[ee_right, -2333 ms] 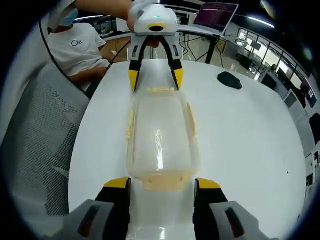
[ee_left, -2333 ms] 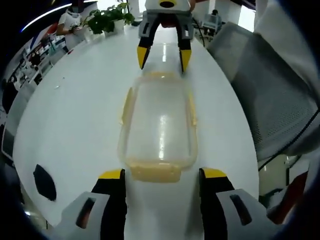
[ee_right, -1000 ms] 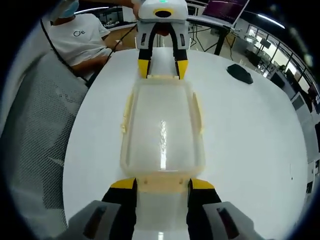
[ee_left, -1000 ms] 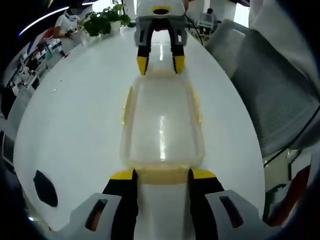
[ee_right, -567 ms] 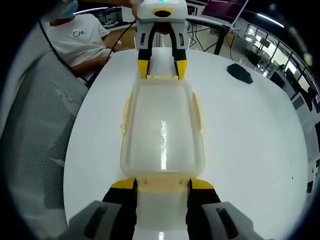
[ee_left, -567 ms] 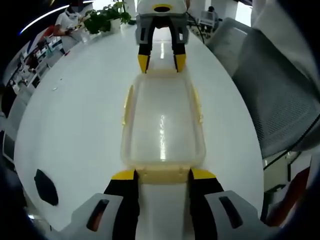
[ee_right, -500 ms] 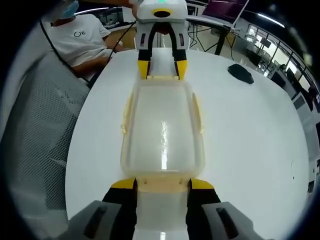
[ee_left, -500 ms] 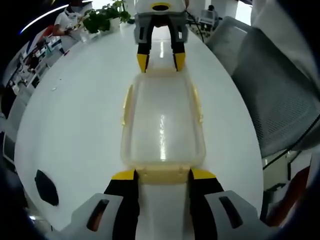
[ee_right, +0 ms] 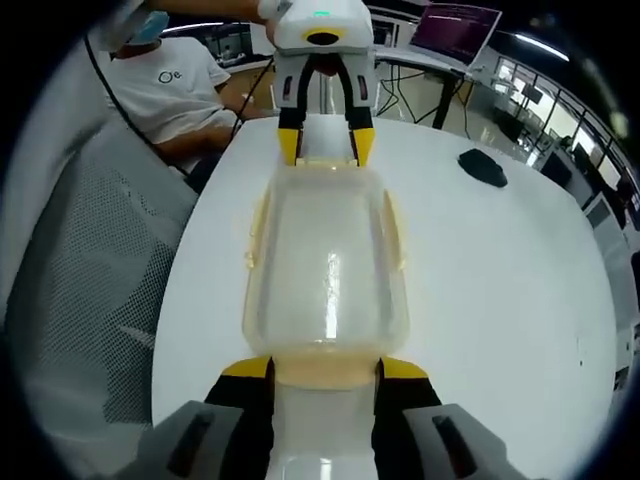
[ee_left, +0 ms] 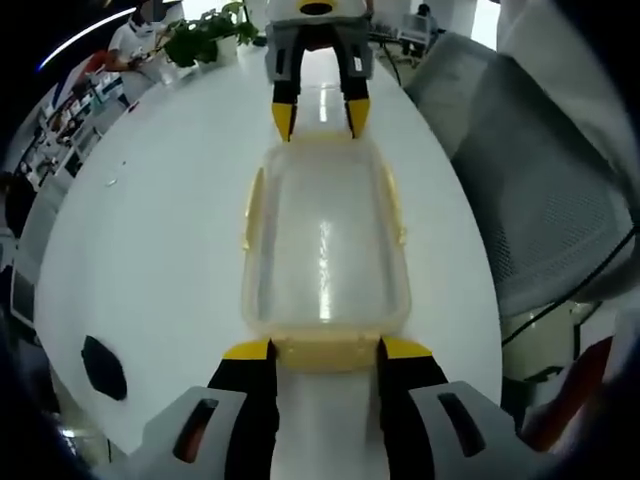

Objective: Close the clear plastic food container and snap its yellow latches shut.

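Observation:
The clear plastic container (ee_left: 325,240) with its lid on lies lengthwise on the white table (ee_left: 150,220). My left gripper (ee_left: 326,350) is shut on the near yellow end latch (ee_left: 325,353). At the far end, my right gripper (ee_left: 320,118) clasps the opposite latch. In the right gripper view the same container (ee_right: 325,270) runs away from my right gripper (ee_right: 325,368), shut on its yellow end latch (ee_right: 325,374), toward the left gripper (ee_right: 325,145) at the far end. Yellow side latches (ee_left: 254,205) stand out from the long walls.
A black mouse (ee_left: 103,367) (ee_right: 484,167) lies on the table. A grey mesh chair (ee_left: 540,190) (ee_right: 80,290) stands along one table edge. A person in a white shirt (ee_right: 175,85) sits beyond it. A potted plant (ee_left: 205,35) and a laptop (ee_right: 455,25) are further off.
Since 2.3 s ago both grippers moved in and shut on the end latches. In the last half second both views shifted slightly; the grips are unchanged.

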The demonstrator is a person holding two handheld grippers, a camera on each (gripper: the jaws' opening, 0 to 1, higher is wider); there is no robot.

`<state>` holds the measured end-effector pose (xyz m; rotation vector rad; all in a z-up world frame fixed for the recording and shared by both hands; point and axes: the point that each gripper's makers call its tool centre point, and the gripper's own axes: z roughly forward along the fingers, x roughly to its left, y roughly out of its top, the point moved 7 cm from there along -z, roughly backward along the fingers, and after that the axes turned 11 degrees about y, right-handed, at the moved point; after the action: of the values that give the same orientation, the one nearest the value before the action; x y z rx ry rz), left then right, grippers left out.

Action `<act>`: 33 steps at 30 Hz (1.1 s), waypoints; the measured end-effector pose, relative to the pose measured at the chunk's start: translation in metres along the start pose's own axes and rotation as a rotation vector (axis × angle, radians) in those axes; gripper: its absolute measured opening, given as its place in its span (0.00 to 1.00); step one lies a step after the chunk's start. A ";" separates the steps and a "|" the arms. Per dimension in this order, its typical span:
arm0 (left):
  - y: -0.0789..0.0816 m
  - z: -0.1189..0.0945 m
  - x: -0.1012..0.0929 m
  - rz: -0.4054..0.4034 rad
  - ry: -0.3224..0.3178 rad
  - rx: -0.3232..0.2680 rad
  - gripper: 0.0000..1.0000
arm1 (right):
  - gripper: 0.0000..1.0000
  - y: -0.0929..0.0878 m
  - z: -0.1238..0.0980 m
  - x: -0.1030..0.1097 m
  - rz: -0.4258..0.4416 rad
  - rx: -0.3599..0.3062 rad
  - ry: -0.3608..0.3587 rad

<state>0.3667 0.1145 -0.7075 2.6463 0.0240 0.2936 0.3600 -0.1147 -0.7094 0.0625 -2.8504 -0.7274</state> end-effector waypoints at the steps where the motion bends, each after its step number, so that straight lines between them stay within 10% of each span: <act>1: 0.001 -0.002 0.000 -0.004 0.000 0.000 0.37 | 0.36 0.001 -0.002 0.001 -0.003 -0.002 -0.001; 33: 0.077 -0.058 -0.002 -0.023 0.030 0.009 0.36 | 0.36 0.002 -0.090 0.028 -0.039 -0.046 0.025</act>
<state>0.3495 0.0731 -0.6222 2.6488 0.0653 0.3266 0.3507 -0.1579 -0.6256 0.1194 -2.8150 -0.7945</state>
